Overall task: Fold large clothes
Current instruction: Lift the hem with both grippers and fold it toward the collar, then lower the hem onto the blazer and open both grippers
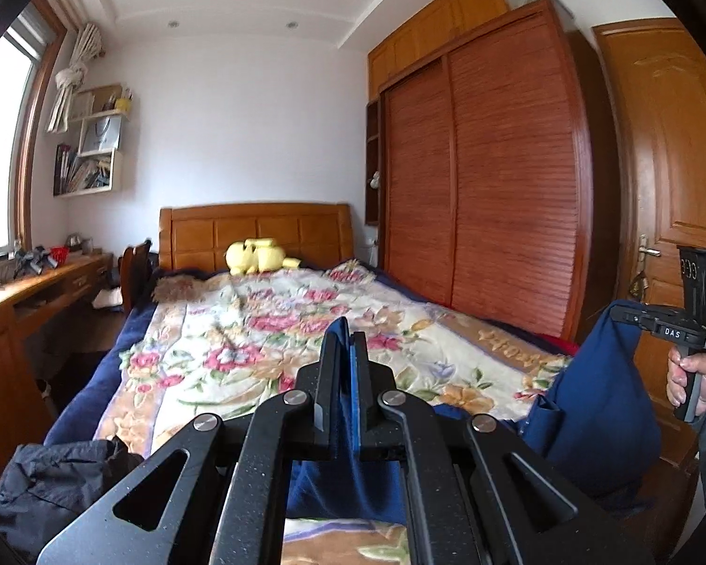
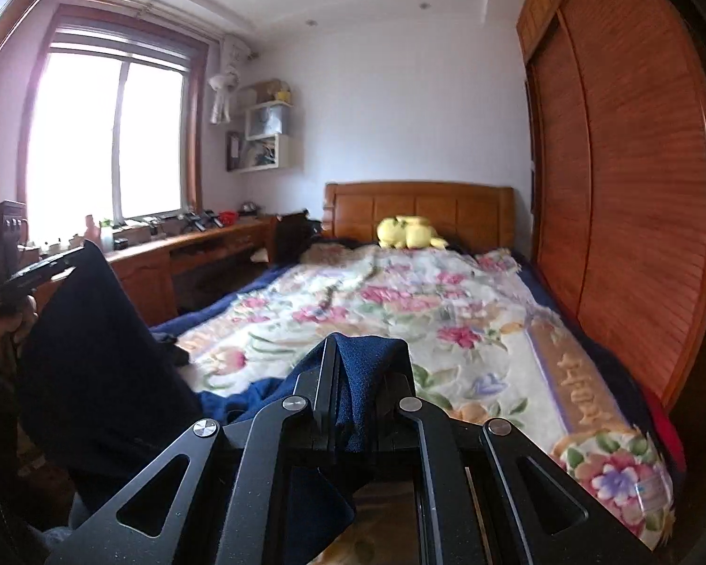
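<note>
Both grippers are raised over the foot of the bed (image 1: pixel 117 362), pointing nearly level toward the headboard (image 2: pixel 419 209). The left gripper (image 1: pixel 346 343) has its black fingers pinched almost together on a fold of the dark blue garment (image 1: pixel 588 423), a thin blue edge showing between them. The right gripper (image 2: pixel 365 358) has its fingers likewise nipped on a thicker bunch of the same cloth, which drapes over one fingertip.

In the left wrist view the right gripper appears at the far edge, a hand (image 1: pixel 692 376) wrapped around its handle, the garment hanging from it in a soft sag. The fabric looks knitted or fleecy, though the blur leaves this uncertain.

The garment hangs between the two grippers, its lower part trailing onto the floral blanket (image 2: pixel 400 310), which is plush and crinkled. A yellow soft toy (image 2: pixel 407 233) sits at the wooden headboard, beside the slatted wardrobe (image 1: pixel 494 179).
</note>
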`<state>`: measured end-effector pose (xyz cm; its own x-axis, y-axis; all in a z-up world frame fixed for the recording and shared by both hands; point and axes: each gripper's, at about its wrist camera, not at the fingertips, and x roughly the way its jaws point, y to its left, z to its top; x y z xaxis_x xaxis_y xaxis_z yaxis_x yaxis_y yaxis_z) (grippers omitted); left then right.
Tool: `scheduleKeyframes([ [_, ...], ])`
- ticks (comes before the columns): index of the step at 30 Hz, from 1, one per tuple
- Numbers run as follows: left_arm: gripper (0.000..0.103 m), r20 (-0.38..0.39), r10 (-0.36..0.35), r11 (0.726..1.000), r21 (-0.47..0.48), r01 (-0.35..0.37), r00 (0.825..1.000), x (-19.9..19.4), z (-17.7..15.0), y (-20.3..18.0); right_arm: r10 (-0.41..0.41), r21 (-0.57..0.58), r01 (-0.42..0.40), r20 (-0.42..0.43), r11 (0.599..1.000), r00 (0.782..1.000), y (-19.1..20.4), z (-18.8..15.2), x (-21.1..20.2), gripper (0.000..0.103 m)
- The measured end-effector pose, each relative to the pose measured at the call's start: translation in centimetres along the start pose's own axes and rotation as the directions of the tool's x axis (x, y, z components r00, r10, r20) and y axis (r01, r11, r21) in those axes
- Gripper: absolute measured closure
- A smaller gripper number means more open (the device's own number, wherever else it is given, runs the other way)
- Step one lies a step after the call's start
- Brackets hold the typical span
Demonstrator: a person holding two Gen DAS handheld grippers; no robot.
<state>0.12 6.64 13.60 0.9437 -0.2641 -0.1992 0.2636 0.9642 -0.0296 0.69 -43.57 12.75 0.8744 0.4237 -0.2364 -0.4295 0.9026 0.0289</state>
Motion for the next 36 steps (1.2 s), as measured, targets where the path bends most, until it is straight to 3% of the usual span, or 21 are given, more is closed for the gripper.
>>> scheduleKeyframes([
  [10, 0.099, -0.171, 0.087, 0.995, -0.026, -0.093, 0.981, 13.1, -4.7, 3.8, -0.126, 0.004, 0.129, -0.212, 0.992, 0.969, -4.1, -5.8, 15.0, 0.094],
  [14, 0.099, -0.190, 0.146, 0.989, -0.010, -0.151, 0.971, 17.5, -4.5, 5.2, -0.165, -0.002, 0.169, -0.210, 0.986, 0.964, -5.6, -4.8, 19.3, 0.094],
  [18, 0.099, -0.190, 0.176, 0.984, -0.002, -0.180, 0.966, 20.8, -3.6, 6.6, -0.227, -0.019, 0.227, -0.156, 0.974, 0.961, -5.7, -3.0, 24.1, 0.094],
  [22, 0.099, -0.204, 0.208, 0.977, 0.005, -0.212, 0.957, 25.0, -3.4, 7.3, -0.255, 0.031, 0.261, -0.132, 0.965, 0.958, -6.1, -3.2, 29.0, 0.094],
  [26, 0.099, -0.289, 0.181, 0.981, -0.022, -0.195, 0.940, 29.0, -5.6, 7.8, -0.195, 0.114, 0.222, -0.210, 0.968, 0.958, -6.1, -6.5, 33.8, 0.090],
  [31, 0.095, -0.366, 0.197, 0.979, 0.027, -0.201, 0.909, 32.1, -10.0, 6.9, -0.198, 0.083, 0.242, -0.356, 0.967, 0.913, -4.8, -12.6, 40.1, 0.081],
  [36, 0.080, -0.389, 0.146, 0.989, 0.026, -0.148, 0.910, 32.2, -12.8, 5.1, -0.180, 0.061, 0.218, -0.373, 0.974, 0.910, -3.5, -14.3, 41.0, 0.071],
])
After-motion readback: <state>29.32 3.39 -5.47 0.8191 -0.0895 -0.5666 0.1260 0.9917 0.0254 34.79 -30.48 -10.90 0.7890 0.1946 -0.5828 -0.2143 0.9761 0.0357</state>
